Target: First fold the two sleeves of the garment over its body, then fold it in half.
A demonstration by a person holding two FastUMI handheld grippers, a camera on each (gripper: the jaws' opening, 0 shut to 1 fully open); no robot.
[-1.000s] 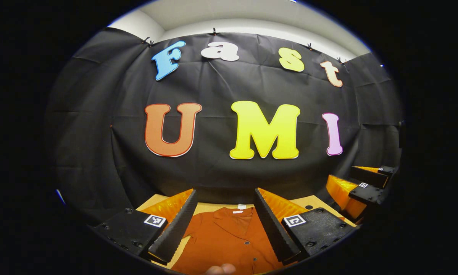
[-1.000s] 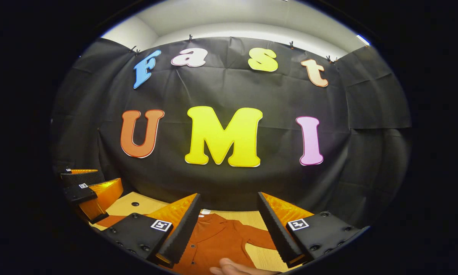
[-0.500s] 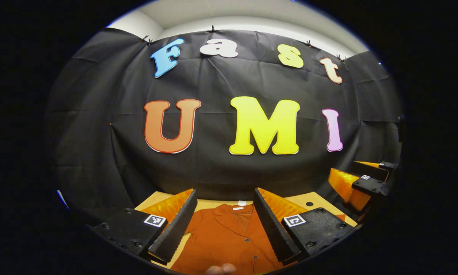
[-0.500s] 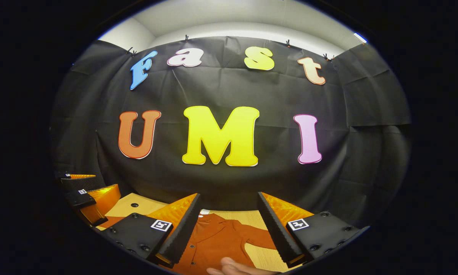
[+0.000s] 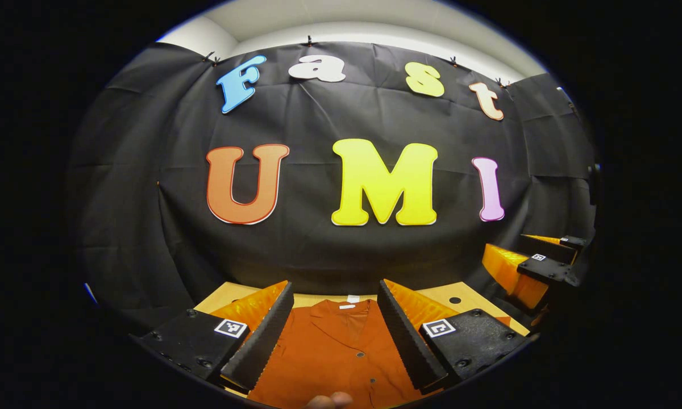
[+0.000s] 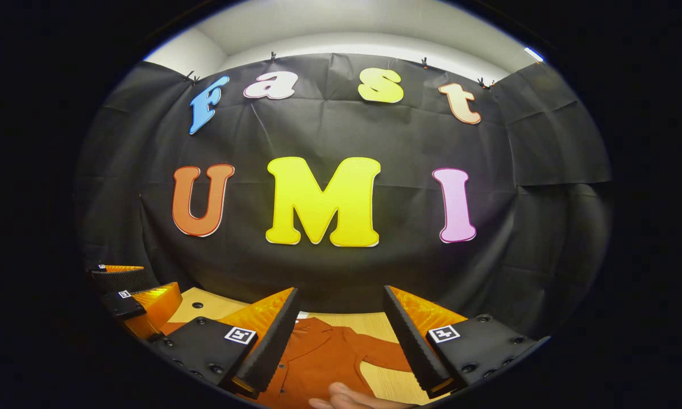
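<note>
- Two tongs hung above the worktop (image 5: 244,292), and each one was spread wide with nothing between its fingers.
- The left tongs (image 5: 332,332) were over the middle of the orange garment (image 5: 335,352), near its collar.
- The right tongs (image 6: 338,335) were over the garment's right sleeve (image 6: 383,355).
- The garment lay flat on the worktop, sleeves not folded.

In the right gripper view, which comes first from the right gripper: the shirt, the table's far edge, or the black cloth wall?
1. Shirt, right below the open right gripper.
2. Table's far edge, just past the collar.
3. Black cloth wall, behind everything.
</note>
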